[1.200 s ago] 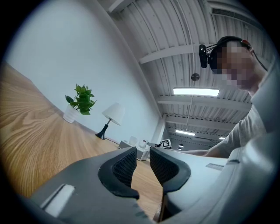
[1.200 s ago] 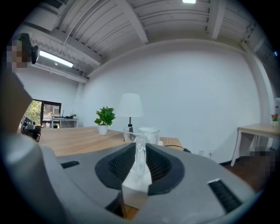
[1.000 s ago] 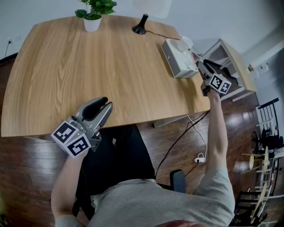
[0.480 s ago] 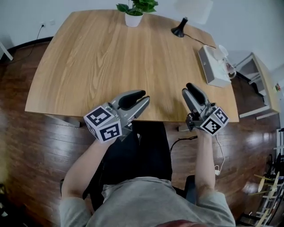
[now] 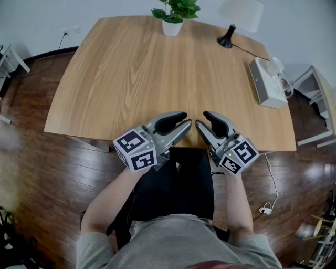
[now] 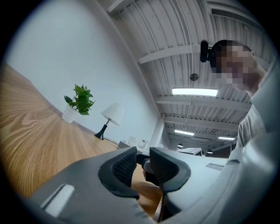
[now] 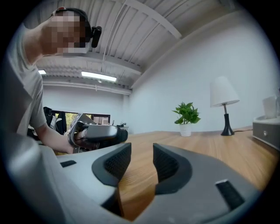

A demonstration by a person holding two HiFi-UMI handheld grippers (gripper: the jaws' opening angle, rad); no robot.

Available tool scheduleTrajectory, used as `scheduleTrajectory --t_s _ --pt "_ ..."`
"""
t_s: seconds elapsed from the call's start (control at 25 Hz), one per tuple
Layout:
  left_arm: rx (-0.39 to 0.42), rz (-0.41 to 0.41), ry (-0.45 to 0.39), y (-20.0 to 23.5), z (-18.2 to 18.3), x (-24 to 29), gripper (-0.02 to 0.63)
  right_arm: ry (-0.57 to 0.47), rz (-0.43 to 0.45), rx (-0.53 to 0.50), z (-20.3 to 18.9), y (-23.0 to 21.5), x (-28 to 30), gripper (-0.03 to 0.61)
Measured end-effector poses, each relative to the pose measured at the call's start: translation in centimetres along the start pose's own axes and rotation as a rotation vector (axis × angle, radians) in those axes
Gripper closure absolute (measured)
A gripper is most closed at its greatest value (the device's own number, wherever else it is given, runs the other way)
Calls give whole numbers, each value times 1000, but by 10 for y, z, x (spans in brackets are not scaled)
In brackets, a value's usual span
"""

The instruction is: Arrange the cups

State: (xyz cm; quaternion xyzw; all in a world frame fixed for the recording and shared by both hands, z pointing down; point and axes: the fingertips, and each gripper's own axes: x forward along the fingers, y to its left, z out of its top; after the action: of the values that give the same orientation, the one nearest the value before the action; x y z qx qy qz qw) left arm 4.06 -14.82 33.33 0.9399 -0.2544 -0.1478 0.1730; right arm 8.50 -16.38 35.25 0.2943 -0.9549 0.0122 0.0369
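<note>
While wooden table [image 5: 131,68] stands near wall [image 5: 42,16] | left tongs [image 5: 184,120] narrow, empty | right tongs [image 5: 203,119] just narrowed, empty

Cropped at top edge: plant [image 5: 178,9], lamp shade [image 5: 241,13]. Too small to identify: white items [image 5: 278,65] atop grey box [image 5: 265,86]. Cut off at right edge: side shelf [image 5: 320,94].

Head view looks steeply down on table [image 5: 131,79]; left gripper [image 5: 183,120] and right gripper [image 5: 202,119] cams skim low across it, sharing plant [image 5: 175,10], lamp [image 5: 236,18].
</note>
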Motion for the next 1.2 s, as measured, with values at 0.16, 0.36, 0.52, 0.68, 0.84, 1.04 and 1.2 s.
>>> scheduleTrajectory --t_s 0.16,0.36,0.52,0.68,0.84,1.04,1.2 --pt "19 -2 10 -2 -1 2 525 -14 -18 -6 2 -2 -7 430" --pt "31 -3 19 -1 0 0 525 -52 -31 -23 5 2 -18 430" --pt "26 1 16 0 -1 -1 525 -87 -31 23 9 -3 -24 430" --pt "30 -2 25 0 -2 -2 526 -88 -33 15 7 -1 -23 430" --pt "30 -4 23 -1 -2 -1 525 -80 -37 1 7 -1 -22 430" --pt "38 -8 27 -1 -4 -2 525 -84 -37 9 6 0 -22 430" --pt "49 -13 35 -3 -5 -2 525 -85 -36 10 6 0 -22 430"
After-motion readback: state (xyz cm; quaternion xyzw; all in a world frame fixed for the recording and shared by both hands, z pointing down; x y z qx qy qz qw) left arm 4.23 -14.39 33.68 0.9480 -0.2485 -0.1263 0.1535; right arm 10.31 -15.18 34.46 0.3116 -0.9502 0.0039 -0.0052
